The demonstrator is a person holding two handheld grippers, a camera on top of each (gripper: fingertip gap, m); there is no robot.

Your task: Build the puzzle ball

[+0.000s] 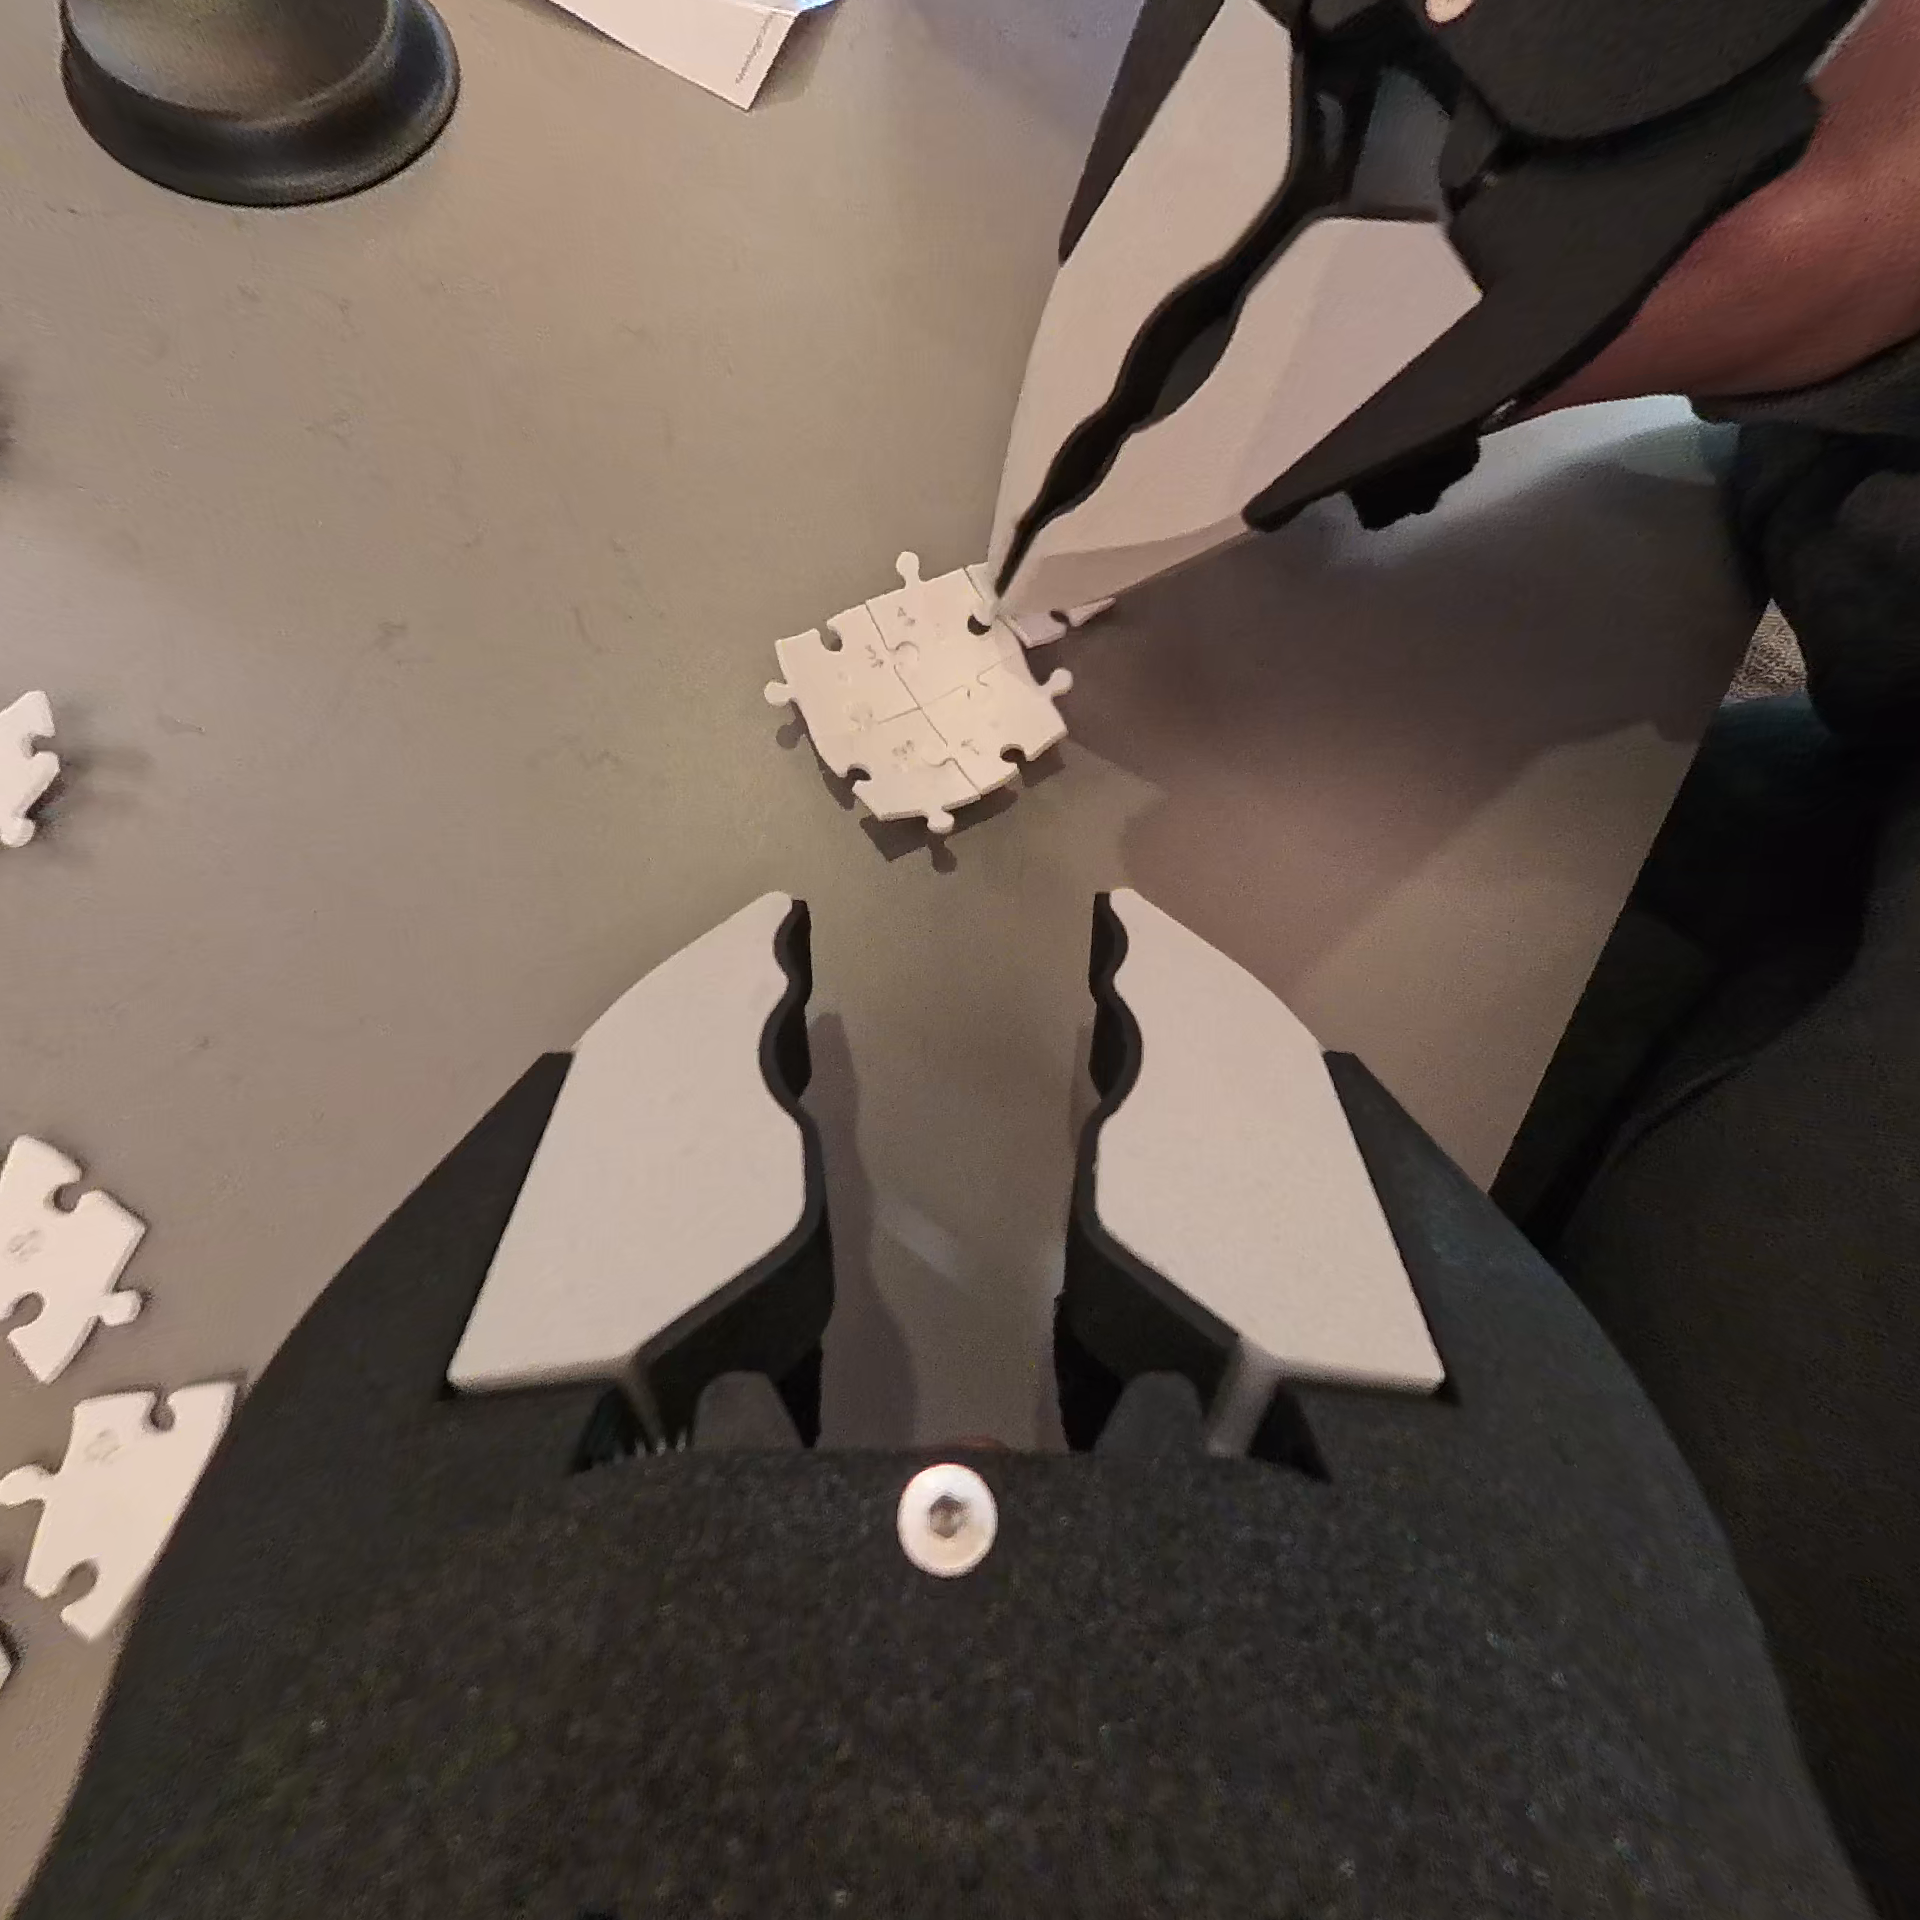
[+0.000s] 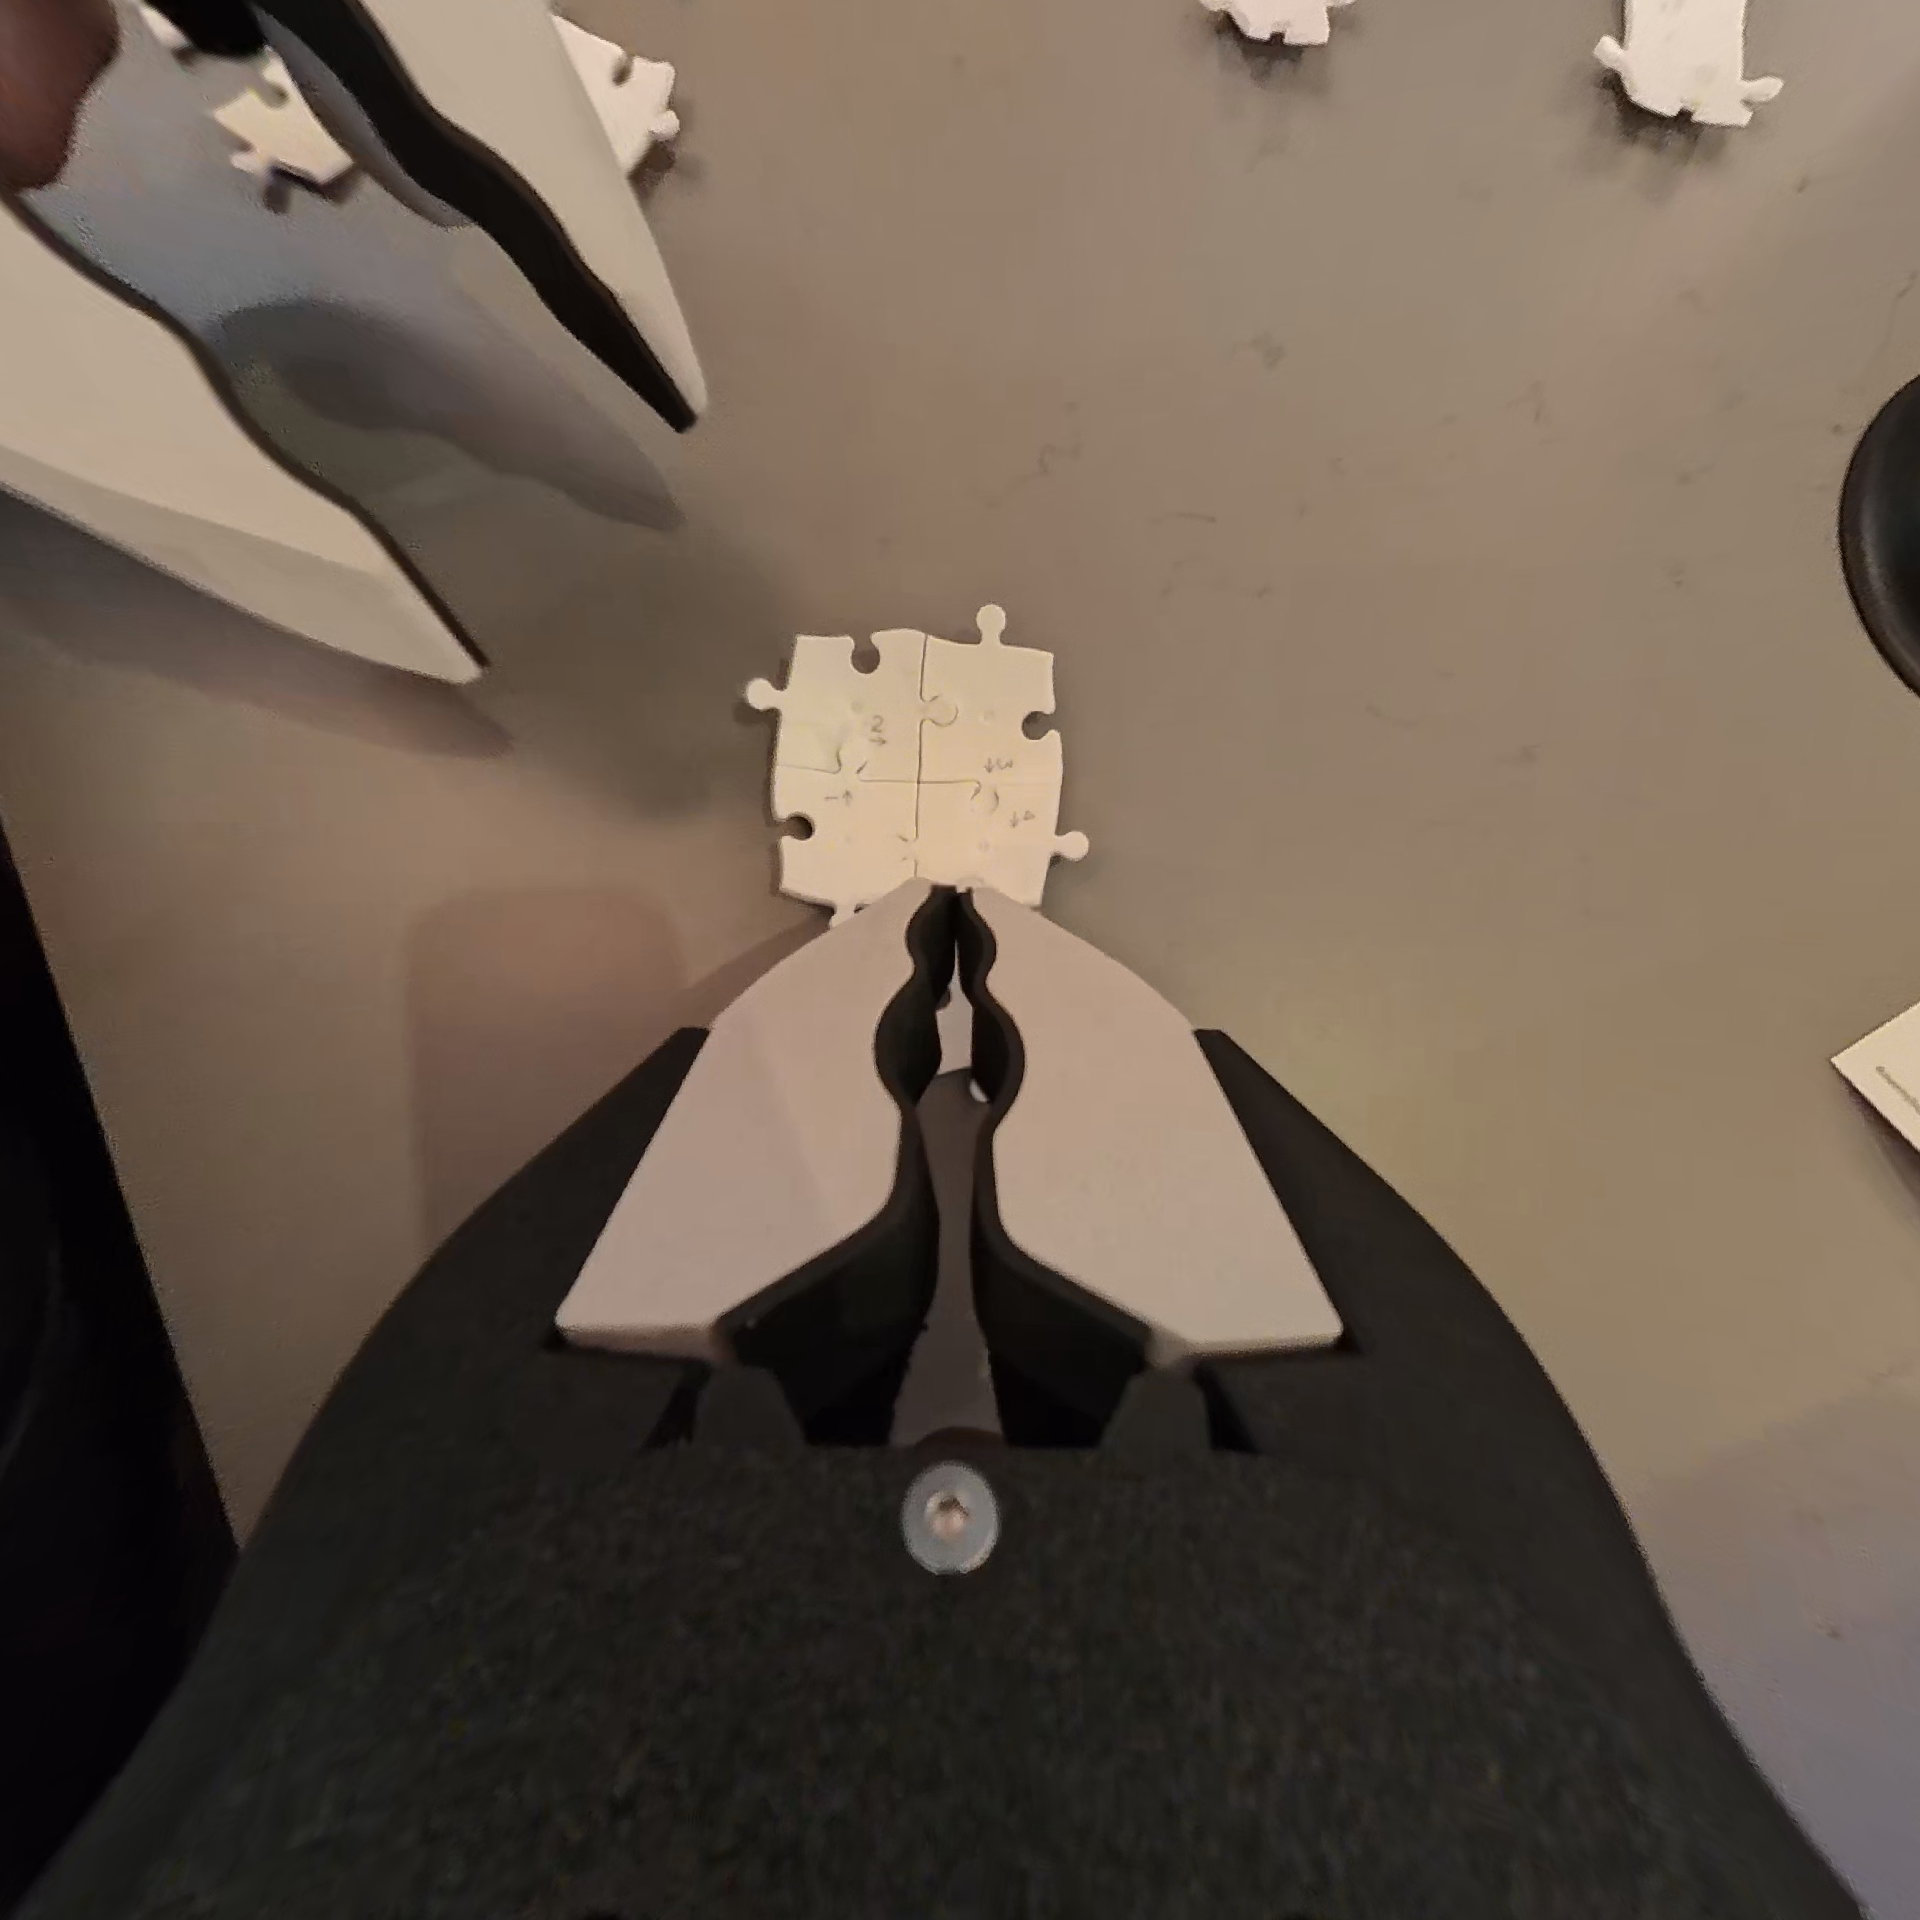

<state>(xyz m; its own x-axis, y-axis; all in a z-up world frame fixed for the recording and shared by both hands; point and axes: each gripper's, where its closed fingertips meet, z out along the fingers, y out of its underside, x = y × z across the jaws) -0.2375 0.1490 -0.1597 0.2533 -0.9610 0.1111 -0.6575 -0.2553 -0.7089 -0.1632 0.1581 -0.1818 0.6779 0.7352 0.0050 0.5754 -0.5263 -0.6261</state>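
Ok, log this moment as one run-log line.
left gripper: open, empty | right gripper: shut at edge of joined white curved puzzle pieces | grey table: loose white pieces

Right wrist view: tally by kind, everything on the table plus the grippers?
Puzzle pieces joined in the patch: 4
Loose puzzle pieces along the top edge: 4
Puzzle piece mostly hidden under the right gripper: 1
Black round base: 1
White card: 1
Grippers, counting the left gripper: 2
Total: 13
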